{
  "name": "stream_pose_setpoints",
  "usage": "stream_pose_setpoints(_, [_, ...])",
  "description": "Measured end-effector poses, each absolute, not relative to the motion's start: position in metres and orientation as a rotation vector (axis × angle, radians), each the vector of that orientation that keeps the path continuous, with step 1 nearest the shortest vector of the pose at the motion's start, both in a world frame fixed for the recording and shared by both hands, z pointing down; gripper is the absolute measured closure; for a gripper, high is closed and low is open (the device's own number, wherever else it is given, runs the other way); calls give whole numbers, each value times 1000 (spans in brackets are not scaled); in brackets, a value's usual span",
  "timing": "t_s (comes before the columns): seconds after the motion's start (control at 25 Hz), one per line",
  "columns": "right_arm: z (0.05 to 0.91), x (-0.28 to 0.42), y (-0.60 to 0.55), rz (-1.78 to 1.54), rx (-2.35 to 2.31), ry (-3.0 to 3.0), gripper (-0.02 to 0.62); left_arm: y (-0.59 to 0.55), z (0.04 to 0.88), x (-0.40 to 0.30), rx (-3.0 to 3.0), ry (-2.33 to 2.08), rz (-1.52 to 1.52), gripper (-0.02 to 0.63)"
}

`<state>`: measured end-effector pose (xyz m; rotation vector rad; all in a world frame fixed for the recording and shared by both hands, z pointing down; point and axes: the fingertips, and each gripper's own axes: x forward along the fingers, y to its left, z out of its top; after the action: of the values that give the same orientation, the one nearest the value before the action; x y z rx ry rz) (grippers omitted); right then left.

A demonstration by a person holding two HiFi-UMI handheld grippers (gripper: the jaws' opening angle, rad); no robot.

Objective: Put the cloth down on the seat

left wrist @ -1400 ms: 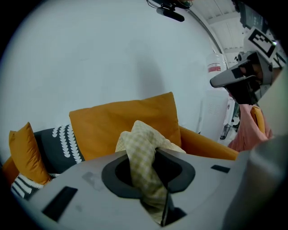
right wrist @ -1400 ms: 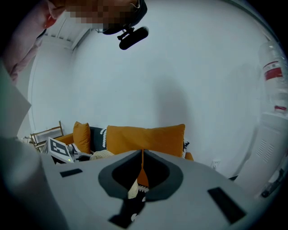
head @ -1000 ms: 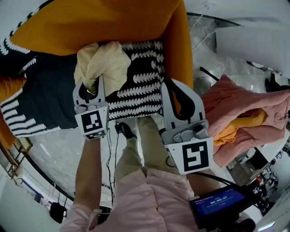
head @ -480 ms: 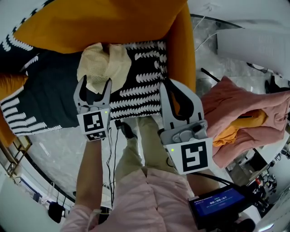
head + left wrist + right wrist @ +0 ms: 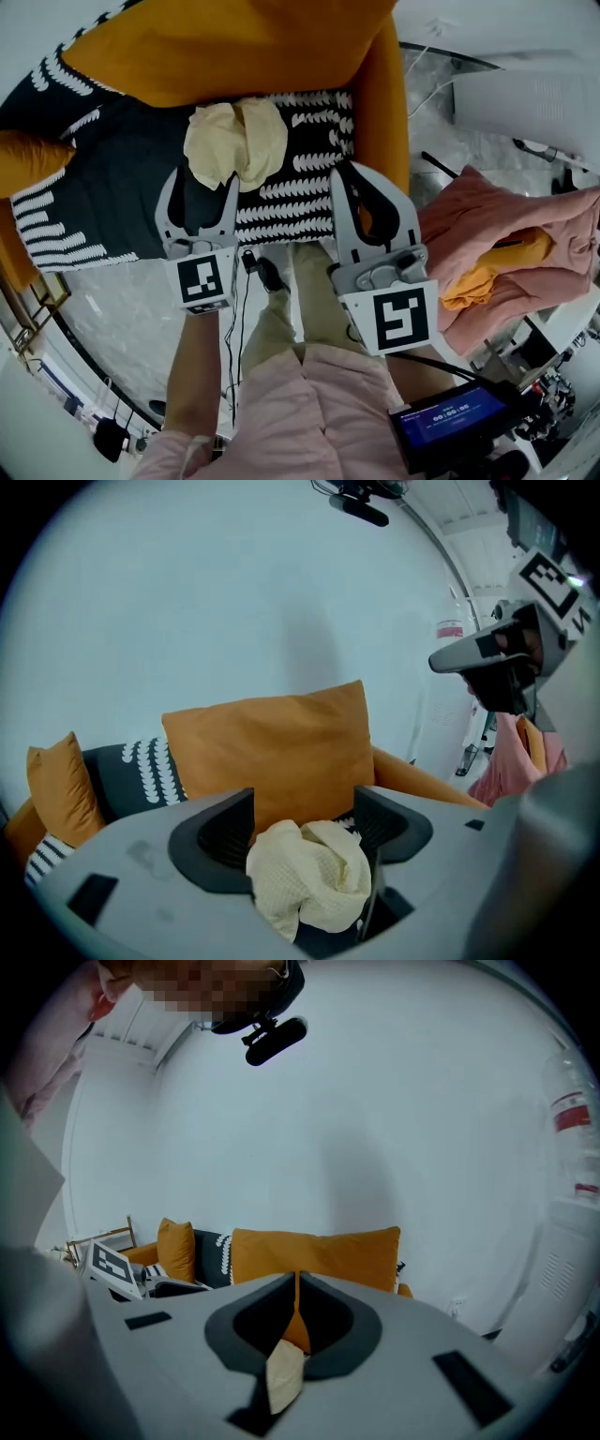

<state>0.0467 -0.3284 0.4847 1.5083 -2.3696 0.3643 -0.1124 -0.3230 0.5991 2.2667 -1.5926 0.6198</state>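
The pale yellow cloth [image 5: 234, 141] lies crumpled on the sofa seat [image 5: 291, 187], which has a dark cover with white leaf print, just in front of the orange back cushion [image 5: 234, 47]. My left gripper [image 5: 199, 187] is open and hovers just short of the cloth, touching nothing. In the left gripper view the cloth [image 5: 309, 874] shows in the gap of the left gripper [image 5: 302, 813], beyond its jaws. My right gripper [image 5: 356, 178] is over the seat's right edge beside the orange armrest [image 5: 380, 103]. In its own view the right gripper [image 5: 297, 1283] has its jaws together with nothing held.
A heap of pink clothes [image 5: 506, 244] with an orange piece [image 5: 483, 277] lies to the right of the sofa. An orange cushion [image 5: 28, 159] sits at the seat's left end. A device with a blue screen [image 5: 450, 417] hangs near my right arm. Marble floor lies below.
My left gripper opened, let go of the cloth and drew back toward me. The cloth now rests on the seat. The right gripper hardly moved.
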Motion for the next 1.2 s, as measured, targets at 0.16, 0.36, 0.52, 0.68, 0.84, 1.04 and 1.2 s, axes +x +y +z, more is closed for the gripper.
stream_pose_setpoints(0.16, [458, 38, -318, 311, 1513, -2418, 580, -313, 551, -118, 2290, -1651, 555, 282])
stream_pose_setpoints(0.36, [415, 29, -298, 224, 1534, -2469, 580, -286, 490, -133, 2346, -1712, 510, 282])
stream_pose_setpoints(0.52, [380, 21, -278, 140, 1564, -2515, 580, -257, 446, -144, 2396, -1749, 480, 284])
stream_pose_setpoints(0.68, [355, 14, -250, 80, 1573, -2524, 580, -218, 409, -154, 2379, -1783, 385, 327])
stream_pose_setpoints(0.84, [325, 4, -225, 1, 1590, -2537, 580, -187, 366, -162, 2387, -1841, 274, 411])
stream_pose_setpoints(1.04, [289, -14, -193, -107, 1593, -2560, 580, -152, 311, -178, 2407, -1957, 173, 515])
stream_pose_setpoints(1.2, [264, -31, -168, -189, 1590, -2585, 581, -129, 269, -196, 2403, -2052, 81, 573])
